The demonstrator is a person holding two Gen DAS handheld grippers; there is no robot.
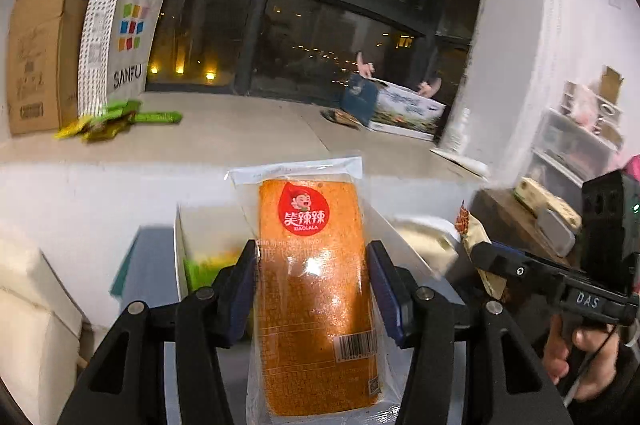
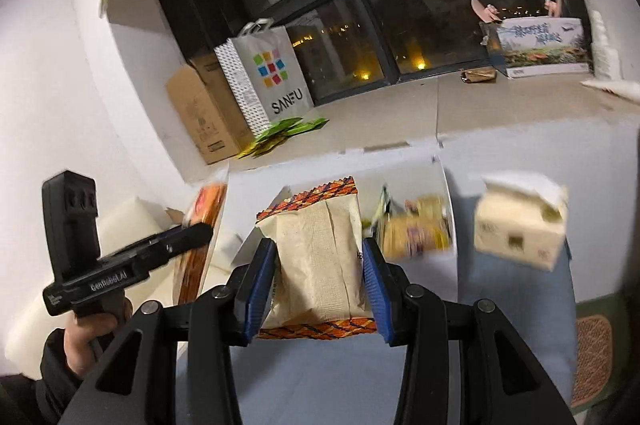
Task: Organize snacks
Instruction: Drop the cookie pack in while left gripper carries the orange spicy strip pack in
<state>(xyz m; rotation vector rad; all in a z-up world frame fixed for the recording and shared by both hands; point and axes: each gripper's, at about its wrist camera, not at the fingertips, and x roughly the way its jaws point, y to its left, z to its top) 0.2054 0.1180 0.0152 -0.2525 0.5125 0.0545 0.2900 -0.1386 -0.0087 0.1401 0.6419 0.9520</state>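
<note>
The left gripper [image 1: 312,289] holds an orange packet [image 1: 316,289], the right gripper [image 2: 318,285] a beige packet [image 2: 316,261]; slippery wrappers might slide out.

the orange snack pack [image 1: 316,289] wears glossy clear plastic film that catches the light. the beige snack bag [image 2: 316,257] looks matt and papery, with crimped edges. each gripper, left gripper [image 1: 312,289] and right gripper [image 2: 318,275], is matt black plastic with ribbed blue pads [image 2: 260,285]. at ten o'clock, a cardboard box [image 1: 40,53] looks dull brown and a paper shopping bag [image 1: 120,41] smooth.
</note>
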